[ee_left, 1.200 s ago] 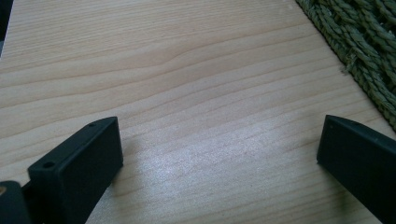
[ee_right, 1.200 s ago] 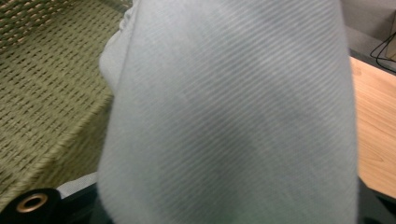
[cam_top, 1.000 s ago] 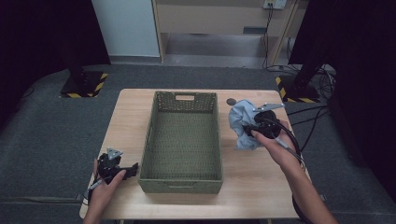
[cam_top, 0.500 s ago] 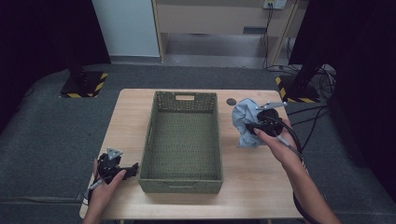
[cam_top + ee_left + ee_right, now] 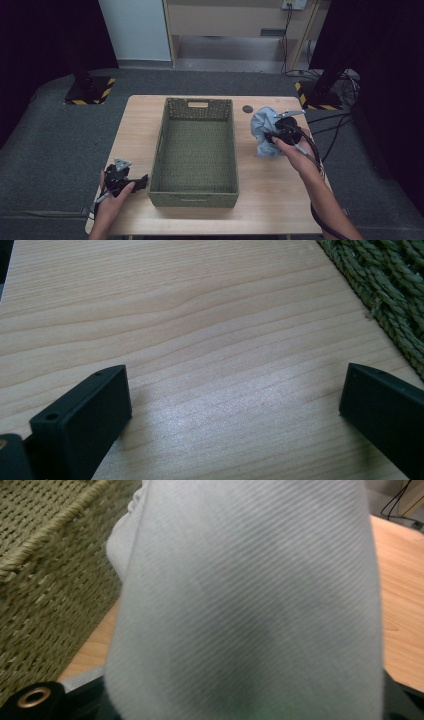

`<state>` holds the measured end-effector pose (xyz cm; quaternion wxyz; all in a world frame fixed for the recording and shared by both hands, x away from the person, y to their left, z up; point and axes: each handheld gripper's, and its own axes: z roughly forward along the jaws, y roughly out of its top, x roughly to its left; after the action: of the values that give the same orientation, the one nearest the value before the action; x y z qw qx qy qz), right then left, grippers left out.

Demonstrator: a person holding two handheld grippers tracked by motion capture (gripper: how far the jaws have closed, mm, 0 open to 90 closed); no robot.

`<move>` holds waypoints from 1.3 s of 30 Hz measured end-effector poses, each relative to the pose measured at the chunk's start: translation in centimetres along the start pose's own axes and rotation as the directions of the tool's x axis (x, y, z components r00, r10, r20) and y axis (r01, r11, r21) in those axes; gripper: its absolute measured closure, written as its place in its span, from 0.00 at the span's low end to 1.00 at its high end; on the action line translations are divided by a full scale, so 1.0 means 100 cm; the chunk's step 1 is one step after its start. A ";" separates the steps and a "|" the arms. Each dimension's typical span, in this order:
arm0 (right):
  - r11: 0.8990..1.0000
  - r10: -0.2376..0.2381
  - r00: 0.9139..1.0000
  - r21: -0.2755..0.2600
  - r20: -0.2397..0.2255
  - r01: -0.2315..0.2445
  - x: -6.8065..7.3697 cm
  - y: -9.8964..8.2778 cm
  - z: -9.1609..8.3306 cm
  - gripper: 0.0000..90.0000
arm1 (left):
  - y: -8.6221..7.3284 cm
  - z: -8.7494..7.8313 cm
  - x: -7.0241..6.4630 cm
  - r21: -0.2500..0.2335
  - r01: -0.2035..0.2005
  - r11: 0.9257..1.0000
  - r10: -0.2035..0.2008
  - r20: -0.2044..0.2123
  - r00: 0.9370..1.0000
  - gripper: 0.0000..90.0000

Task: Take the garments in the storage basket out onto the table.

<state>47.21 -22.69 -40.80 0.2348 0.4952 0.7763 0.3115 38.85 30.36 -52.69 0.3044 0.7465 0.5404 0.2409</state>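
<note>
The right gripper (image 5: 274,134) is clenched on a pale blue-grey cloth (image 5: 262,131), which hangs bunched from its jaws above the right side of the wooden table (image 5: 280,200), just right of the woven green basket (image 5: 194,150). In the right gripper view the ribbed fabric of the cloth (image 5: 245,605) drapes over the jaws and covers most of what lies ahead; the basket's woven wall (image 5: 45,555) rises at the left and a strip of bare table (image 5: 400,605) shows at the right. The person's right hand (image 5: 295,152) grips the tool from the near side, the forearm runs in from the bottom right, and a black cable trails from the gripper off toward the right edge of the table. The left gripper (image 5: 142,181) sits low at the near left corner of the table, held in the person's left hand (image 5: 116,195), its tips pointing right at the basket's near left corner and close to it. In the left gripper view its two black jaws stand well apart, released, with nothing but bare wood grain (image 5: 210,340) between them and the basket's braided edge (image 5: 385,280) at the far right. The basket lies lengthwise in the middle of the table, and a small dark round spot (image 5: 247,108) marks the tabletop by its far right corner.
</note>
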 end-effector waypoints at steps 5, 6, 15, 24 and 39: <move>1.000 0.006 1.000 0.012 0.010 -0.006 -0.002 -0.001 0.012 0.56 | 0.000 0.000 0.000 0.000 0.000 1.000 0.000 0.000 1.000 0.00; 1.000 0.007 1.000 0.013 0.012 -0.007 -0.003 -0.002 0.014 0.56 | 0.000 0.000 0.000 0.000 0.000 1.000 0.000 0.000 1.000 0.00; 0.999 0.022 1.000 0.040 0.020 -0.023 -0.006 -0.013 0.032 0.56 | 0.000 0.000 0.000 0.000 0.000 1.000 0.000 0.000 1.000 0.00; 0.998 0.028 0.999 0.056 0.020 -0.029 -0.006 -0.020 0.043 0.56 | 0.000 0.000 0.000 -0.001 0.000 1.000 0.000 0.000 1.000 0.00; 0.997 0.036 0.999 0.071 0.024 -0.037 -0.006 -0.027 0.057 0.56 | 0.000 0.000 0.000 0.000 0.000 1.000 0.000 0.000 1.000 0.00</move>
<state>49.64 -22.65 -46.67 0.2199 0.5208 0.7751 0.2822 38.85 30.36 -52.69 0.3046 0.7464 0.5405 0.2409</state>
